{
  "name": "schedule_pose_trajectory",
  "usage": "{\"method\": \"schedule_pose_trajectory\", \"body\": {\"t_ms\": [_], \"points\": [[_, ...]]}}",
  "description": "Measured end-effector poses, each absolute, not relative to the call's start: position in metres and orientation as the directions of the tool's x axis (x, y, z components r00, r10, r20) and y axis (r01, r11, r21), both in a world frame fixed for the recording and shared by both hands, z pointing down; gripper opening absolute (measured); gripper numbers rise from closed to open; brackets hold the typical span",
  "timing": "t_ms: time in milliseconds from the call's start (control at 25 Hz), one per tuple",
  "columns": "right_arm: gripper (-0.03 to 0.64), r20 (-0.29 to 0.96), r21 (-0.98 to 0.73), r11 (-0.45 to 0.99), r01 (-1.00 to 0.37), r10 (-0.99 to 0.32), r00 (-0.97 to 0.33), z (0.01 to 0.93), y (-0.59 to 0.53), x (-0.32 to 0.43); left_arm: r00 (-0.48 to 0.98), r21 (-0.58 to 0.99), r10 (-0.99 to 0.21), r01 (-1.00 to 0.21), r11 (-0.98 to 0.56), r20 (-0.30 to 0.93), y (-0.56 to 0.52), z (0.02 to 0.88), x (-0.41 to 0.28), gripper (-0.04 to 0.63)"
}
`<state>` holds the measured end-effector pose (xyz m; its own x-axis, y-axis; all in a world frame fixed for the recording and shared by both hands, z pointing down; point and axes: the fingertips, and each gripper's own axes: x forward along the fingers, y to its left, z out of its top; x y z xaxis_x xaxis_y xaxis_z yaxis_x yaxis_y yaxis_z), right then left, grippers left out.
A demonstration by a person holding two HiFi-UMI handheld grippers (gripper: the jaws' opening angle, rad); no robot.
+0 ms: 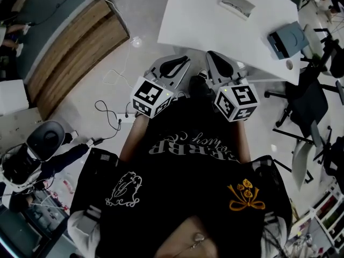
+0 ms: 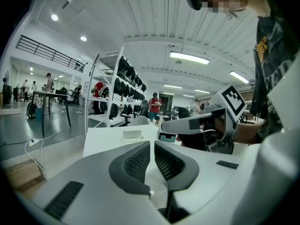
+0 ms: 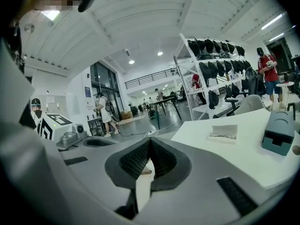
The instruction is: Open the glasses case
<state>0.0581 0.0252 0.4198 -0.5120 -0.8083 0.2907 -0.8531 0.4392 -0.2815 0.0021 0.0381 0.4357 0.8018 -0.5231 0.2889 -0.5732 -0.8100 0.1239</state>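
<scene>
A blue-grey glasses case lies shut near the right edge of the white table; the right gripper view has it at the far right. A small white tray holding spectacles sits further back on the table. My left gripper and right gripper are held side by side close to the person's chest, at the table's near edge and well short of the case. Both are shut with nothing between the pads.
Office chairs crowd the right side beyond the table. A wooden platform and loose cables lie on the floor to the left. A shelf rack with dark bags and several people stand far off.
</scene>
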Motion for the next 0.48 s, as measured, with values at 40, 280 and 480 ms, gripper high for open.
{"method": "schedule_pose_trajectory", "body": {"t_ms": [40, 280, 480], "points": [[0.014, 0.294, -0.280, 0.445, -0.851, -0.803, -0.518, 0.4194, 0.0264, 0.0579, 0.802, 0.124, -0.523, -0.573, -0.810, 0.289, 0.0390, 0.4356, 0.0030, 0.043], [0.014, 0.301, -0.295, 0.452, -0.842, -0.792, -0.531, 0.4207, 0.0283, 0.0564, 0.802, 0.124, -0.520, -0.572, -0.811, 0.294, 0.0425, 0.4369, 0.0043, 0.043], [0.014, 0.308, -0.283, 0.461, -0.841, -0.787, -0.535, 0.4207, 0.0260, 0.0547, 0.801, 0.120, -0.519, -0.571, -0.812, 0.300, 0.0425, 0.4378, 0.0054, 0.043]]}}
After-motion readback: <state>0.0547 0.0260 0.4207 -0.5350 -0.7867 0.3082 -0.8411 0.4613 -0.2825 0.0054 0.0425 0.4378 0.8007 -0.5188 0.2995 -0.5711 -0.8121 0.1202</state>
